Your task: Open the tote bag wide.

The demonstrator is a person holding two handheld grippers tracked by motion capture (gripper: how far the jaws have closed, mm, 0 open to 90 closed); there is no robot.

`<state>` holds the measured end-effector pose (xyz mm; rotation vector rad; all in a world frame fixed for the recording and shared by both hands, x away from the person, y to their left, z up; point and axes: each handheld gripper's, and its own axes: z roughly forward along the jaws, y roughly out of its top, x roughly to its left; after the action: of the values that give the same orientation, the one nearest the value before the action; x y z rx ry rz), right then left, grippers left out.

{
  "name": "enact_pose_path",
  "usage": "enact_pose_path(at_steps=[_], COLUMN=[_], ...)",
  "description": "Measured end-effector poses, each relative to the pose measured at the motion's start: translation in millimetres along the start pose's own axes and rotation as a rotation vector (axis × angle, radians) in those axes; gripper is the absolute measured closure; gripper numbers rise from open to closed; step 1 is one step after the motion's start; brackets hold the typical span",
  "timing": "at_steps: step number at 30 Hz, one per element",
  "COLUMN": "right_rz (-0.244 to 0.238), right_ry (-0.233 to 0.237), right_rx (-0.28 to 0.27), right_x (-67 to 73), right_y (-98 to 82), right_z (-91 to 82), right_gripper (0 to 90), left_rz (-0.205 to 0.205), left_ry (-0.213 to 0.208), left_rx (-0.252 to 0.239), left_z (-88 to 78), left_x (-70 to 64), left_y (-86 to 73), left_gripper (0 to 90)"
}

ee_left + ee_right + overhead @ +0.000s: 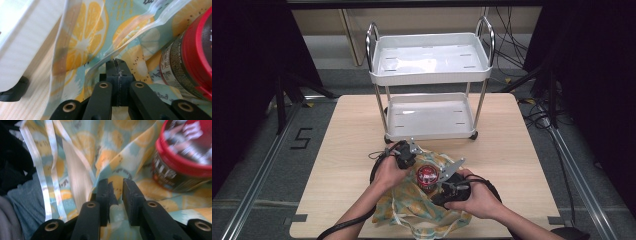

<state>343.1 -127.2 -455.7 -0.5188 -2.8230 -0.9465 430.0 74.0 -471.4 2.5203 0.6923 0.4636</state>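
On the near edge of the table, a red-lidded jar sits on the lemon-print bag. The left gripper, jaws pressed together, pinches the bag's rim. The right gripper has jaws slightly parted around a fold of fabric. A white cart stands behind.

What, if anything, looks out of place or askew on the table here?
Nothing looks spilled or damaged. The lemon-print bag lies crumpled on the table, with a red-lidded jar upright on it. The left gripper is shut at the bag's edge; the right gripper has its jaws slightly apart over the fabric. The white cart stands level behind.
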Motion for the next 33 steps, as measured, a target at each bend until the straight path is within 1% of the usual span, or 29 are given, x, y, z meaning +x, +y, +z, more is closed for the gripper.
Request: enact_pose_path(at_steps=[1, 3, 4, 5, 6, 7, 9, 10, 12, 13, 14, 15, 16, 17, 18, 19, 20, 21, 22, 23, 24, 25, 26, 27, 29, 30, 31, 32, 33], right_rz=[0.002, 0.008, -0.020, 0.007, -0.004, -0.008, 0.008, 0.004, 0.019, -0.001, 0.027, 0.008, -0.007, 0.005, 0.004, 0.020, 0.009, 0.002, -0.001, 0.002, -0.020, 0.001, -0.039, -0.041, -0.042, -0.016, -0.008, 0.009, -0.007], right_ry=[0.012, -0.001, -0.006, 0.011, 0.015, 0.013, 0.016, 0.016, 0.023, 0.006, 0.019, 0.009, 0.012, 0.011, 0.015, 0.010, -0.010, -0.011, -0.011, -0.029, -0.043, -0.044, -0.066, -0.069, -0.076, -0.081, -0.078, -0.078, -0.086], right_rx=[0.004, 0.019, 0.015, 0.017, 0.010, 0.017, 0.033, 0.037, 0.053, 0.060, 0.052, 0.065, 0.057, 0.059, 0.043, 0.046, 0.047, 0.021, 0.019, 0.011, 0.004, 0.004, 0.001, -0.007, -0.020, -0.020, -0.032, -0.046, -0.042], right_x=[1.1, 1.2, -0.9, 1.7, 1.6, 1.8, 2.7, 2.0, 2.0, -0.3, 1.3, -1.1, -1.8, -1.0, 0.0, 0.7, 0.1, 0.4, 0.4, -0.1, -1.6, -1.0, -4.5, -5.2, -6.6, -5.9, -5.2, -4.7, -5.9], right_y=[-1.0, -2.4, -2.7, -2.9, -3.2, -3.9, -5.9, -6.9, -9.0, -10.5, -10.8, -11.8, -11.7, -11.4, -10.7, -10.4, -10.1, -9.2, -9.2, -9.3, -9.2, -9.7, -9.7, -9.5, -8.8, -8.6, -7.6, -6.8, -6.2], right_z=[1.9, 2.3, 2.8, 3.5, 5.1, 6.1, 8.6, 10.4, 13.0, 14.2, 15.4, 15.0, 15.0, 13.7, 13.5, 11.6, 8.9, 8.3, 7.1, 5.6, 4.2, 2.9, 1.1, 0.0, -2.9, -4.9, -5.9, -6.7, -9.3], right_gripper=[76.5, 76.6, 76.7, 76.8, 77.0, 77.1, 77.2, 77.2, 77.2, 77.1, 76.8, 76.2, 75.1, 73.7, 72.1, 70.4, 68.0, 65.5, 62.2, 59.3, 57.1, 56.0, 54.5, 53.5, 52.0, 51.2, 50.3, 49.6, 48.9], left_rz=[0.001, -0.002, -0.003, -0.005, -0.008, -0.013, -0.015, -0.016, -0.016, -0.015, -0.012, -0.009, -0.011, -0.015, -0.014, -0.014, -0.015, -0.007, -0.016, -0.021, -0.021, -0.023, -0.022, -0.028, -0.015, -0.026, -0.041, -0.039, -0.053], left_ry=[0.006, 0.002, 0.001, 0.000, 0.001, -0.001, -0.002, -0.004, -0.005, -0.007, -0.007, 0.001, 0.003, 0.004, 0.009, 0.010, 0.013, 0.021, 0.020, 0.021, 0.027, 0.029, 0.034, 0.029, 0.047, 0.042, 0.041, 0.044, 0.051], left_rx=[0.002, -0.005, -0.005, -0.004, -0.004, -0.006, -0.002, 0.000, 0.001, 0.001, 0.006, -0.001, -0.004, -0.006, -0.012, -0.019, -0.022, -0.021, -0.034, -0.038, -0.038, -0.043, -0.048, -0.056, -0.056, -0.069, -0.071, -0.062, -0.076], left_z=[-0.3, -0.6, -1.0, -1.3, -1.3, -1.3, -1.1, -0.9, -0.9, -0.9, -1.5, -1.7, -2.0, -2.2, -2.5, -3.0, -3.6, -4.2, -4.5, -5.1, -6.4, -7.3, -8.4, -9.3, -11.7, -12.4, -12.8, -14.9, -15.5], left_x=[-0.4, -0.5, -0.6, -0.6, -0.8, -1.2, -1.1, -1.3, -1.6, -1.7, -1.7, -2.0, -2.0, -2.2, -2.1, -2.3, -2.4, -1.9, -2.8, -3.1, -3.1, -3.0, -3.0, -3.0, -2.0, -2.8, -3.4, -2.5, -3.2], left_y=[0.0, -0.4, -0.7, -0.8, -1.1, -1.5, -1.9, -2.1, -2.1, -1.9, -1.5, -1.4, -1.2, -1.1, -1.0, -0.8, -0.4, -0.1, 0.2, 0.5, 1.1, 1.5, 1.9, 2.1, 2.8, 3.0, 2.9, 3.1, 3.2], left_gripper=[89.6, 89.6, 89.5, 89.5, 89.4, 89.3, 89.1, 89.1, 88.4, 87.7, 87.1, 86.6, 86.2, 85.6, 85.0, 84.0, 83.0, 81.9, 80.3, 79.0, 77.0, 76.2, 74.9, 73.8, 70.0, 68.2, 66.5, 65.5, 64.2])
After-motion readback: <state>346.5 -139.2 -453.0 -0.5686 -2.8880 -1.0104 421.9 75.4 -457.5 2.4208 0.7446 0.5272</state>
